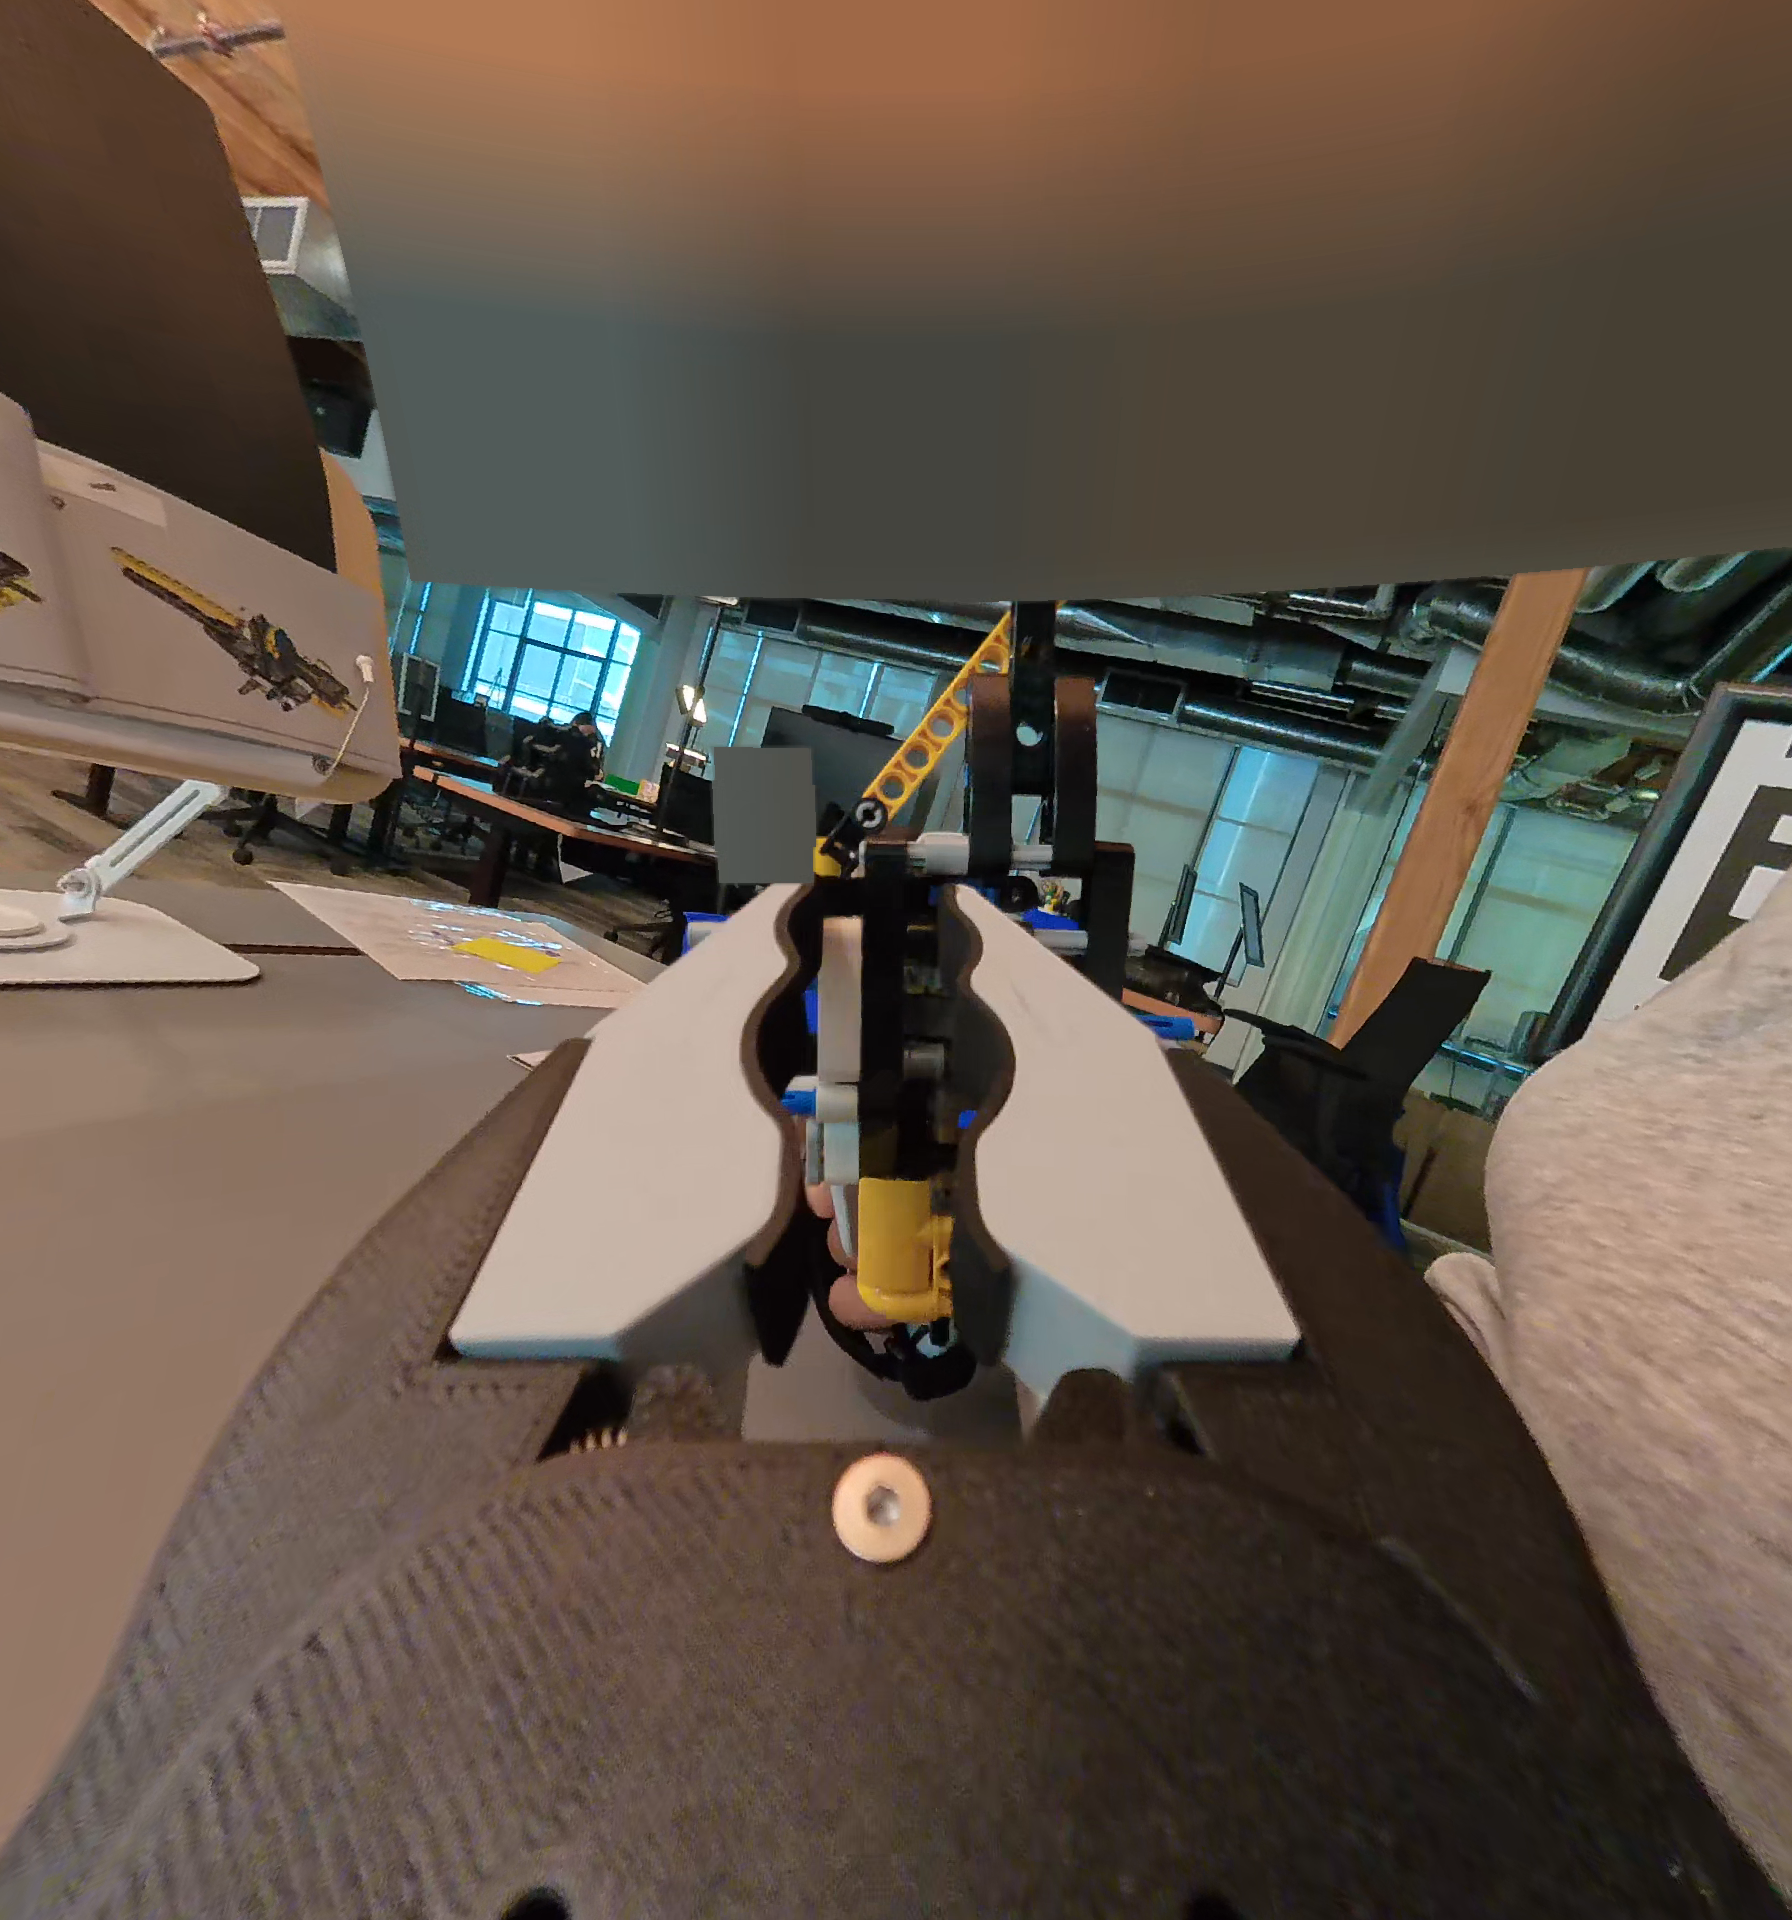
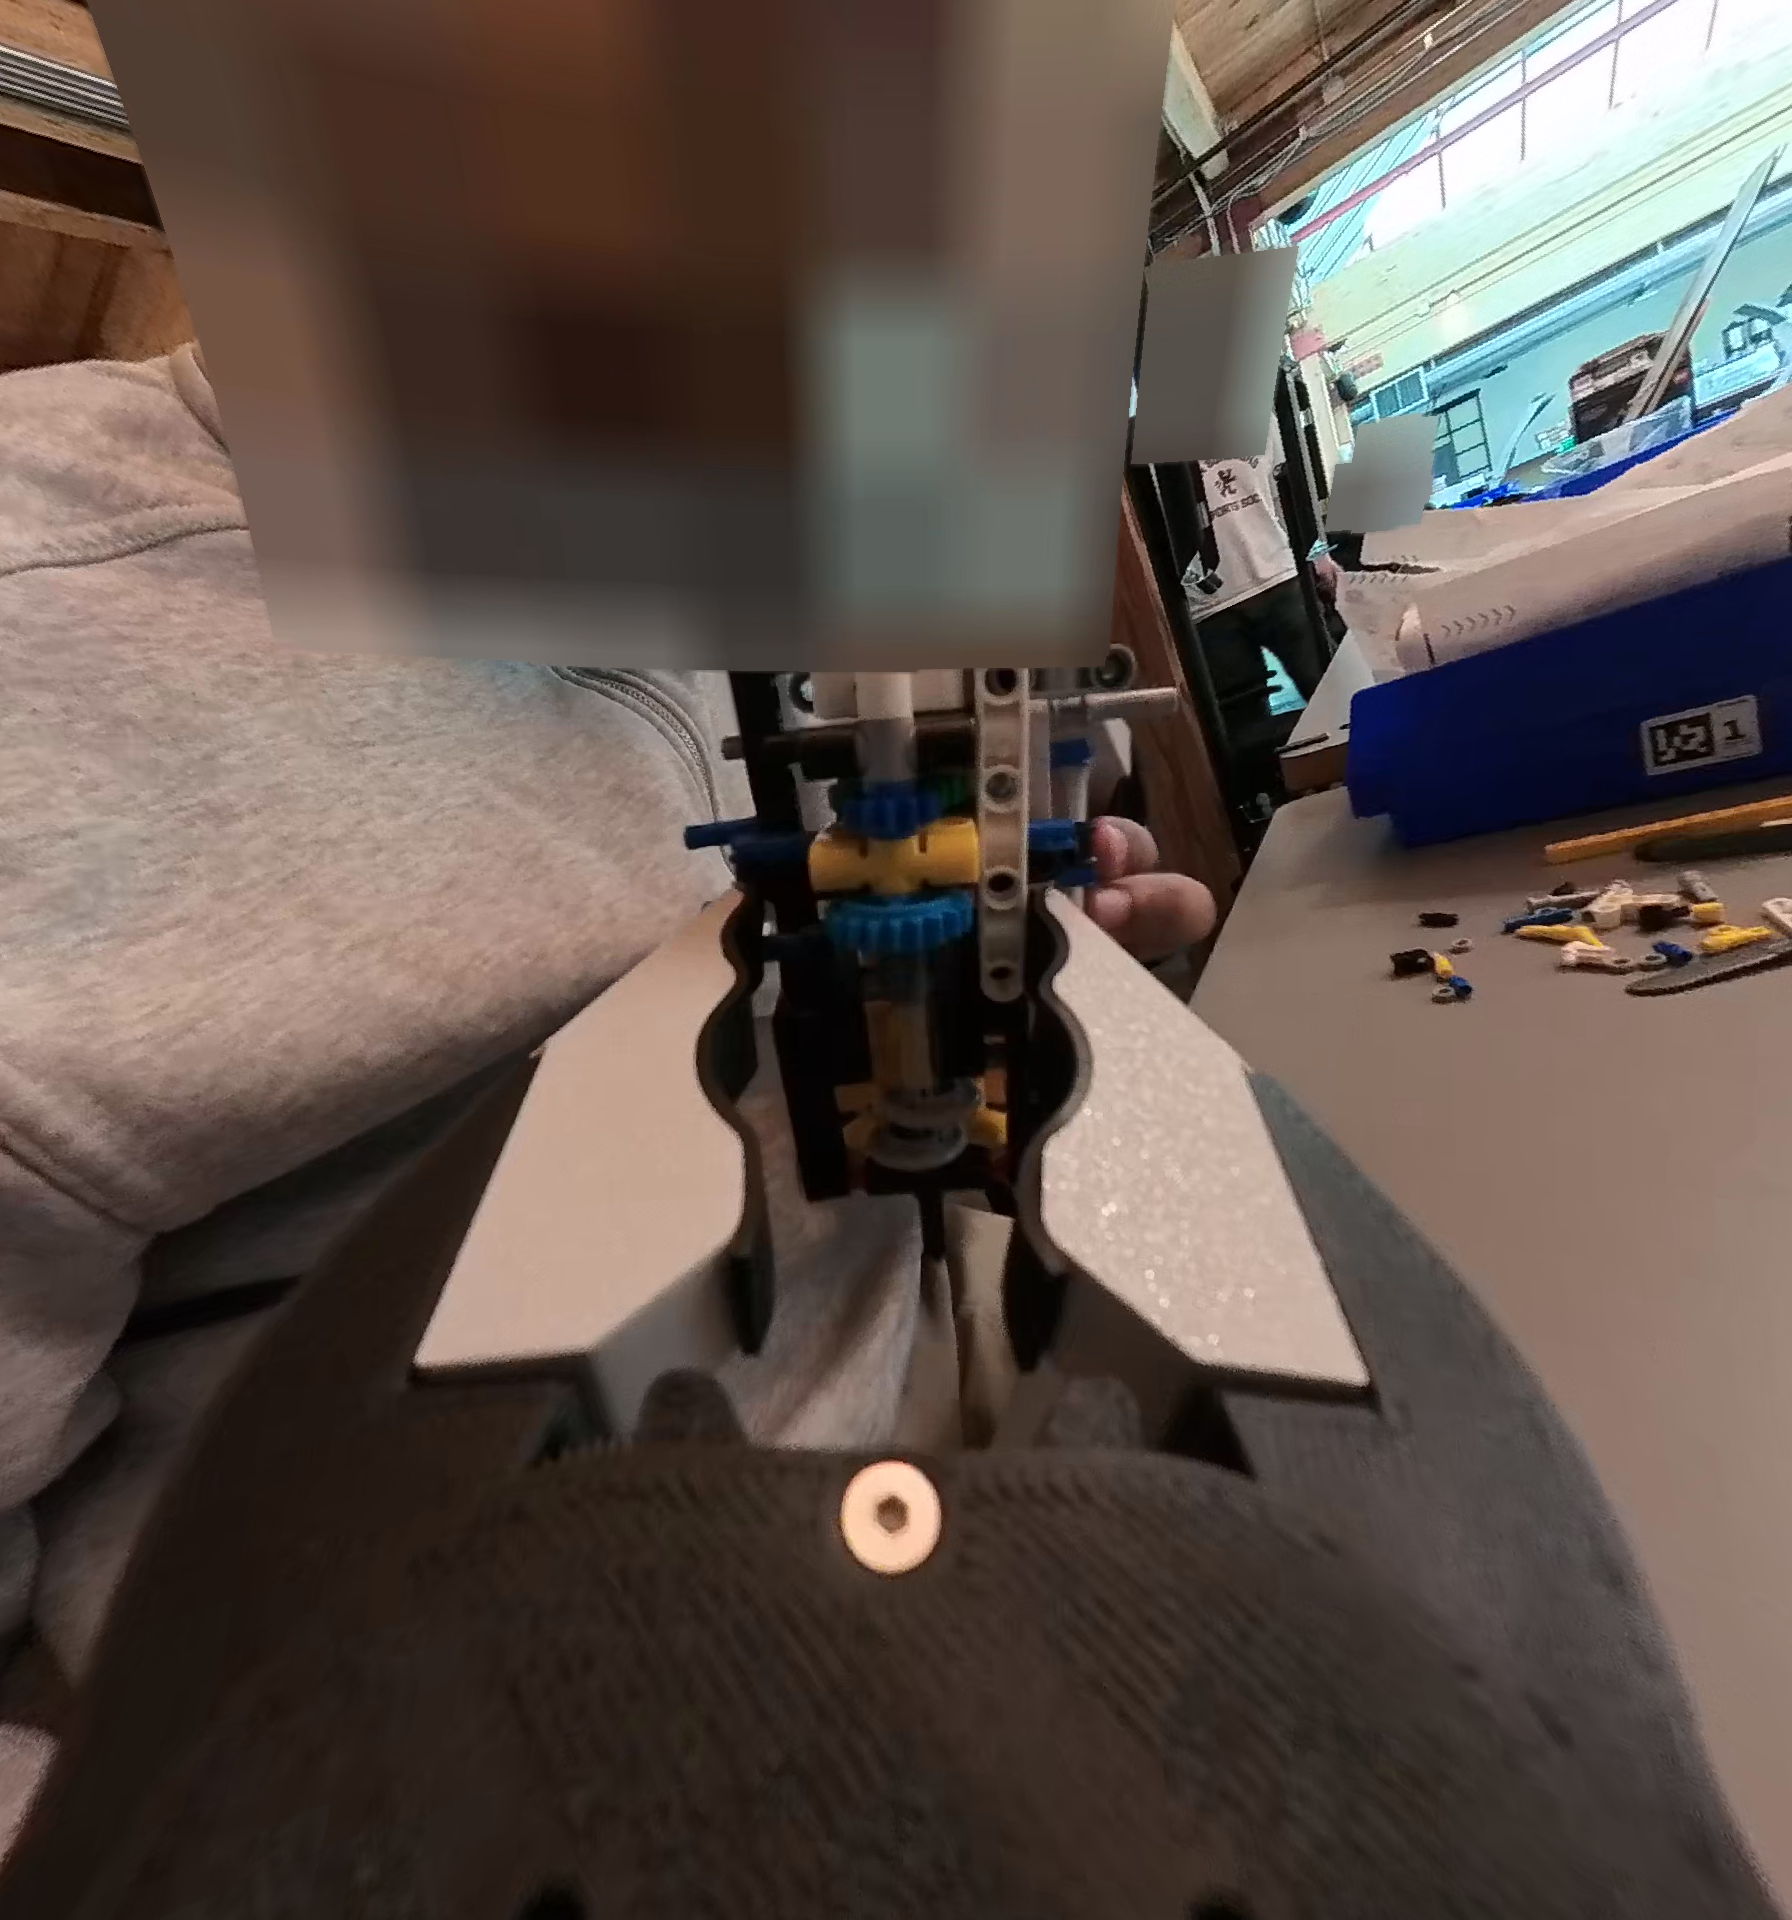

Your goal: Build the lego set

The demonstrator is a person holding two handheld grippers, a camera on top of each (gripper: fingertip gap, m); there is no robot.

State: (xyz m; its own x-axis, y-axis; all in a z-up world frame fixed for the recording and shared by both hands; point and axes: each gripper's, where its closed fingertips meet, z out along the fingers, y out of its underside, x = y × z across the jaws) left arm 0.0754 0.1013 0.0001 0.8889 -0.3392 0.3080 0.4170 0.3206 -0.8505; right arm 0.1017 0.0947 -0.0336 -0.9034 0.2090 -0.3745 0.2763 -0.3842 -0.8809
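Left claw (image 1: 876,997): nearest the lens, its two grey fingers pinch the lego model (image 1: 887,1101) between their wavy inner edges, held level above the desk (image 1: 144,1143).
Right claw (image 2: 887,1029): fingers closed on the lego model (image 2: 902,997) from the opposite end, gripping its black frame below the blue gears.
Lego model: held in the air between both claws, off the desk edge, close to a grey sleeve (image 2: 248,831); a yellow holed beam (image 1: 933,727) slants up from it.
Hand (image 2: 1141,883): bare fingertips show just behind the model's right side.
Writing: an instruction booklet (image 1: 144,613) stands open on a stand at the desk's far left corner; a blue bin (image 2: 1598,686) carries a coded sticker, its text left unquoted.
Loose parts (image 2: 1619,925): scattered near the bin on the desk.
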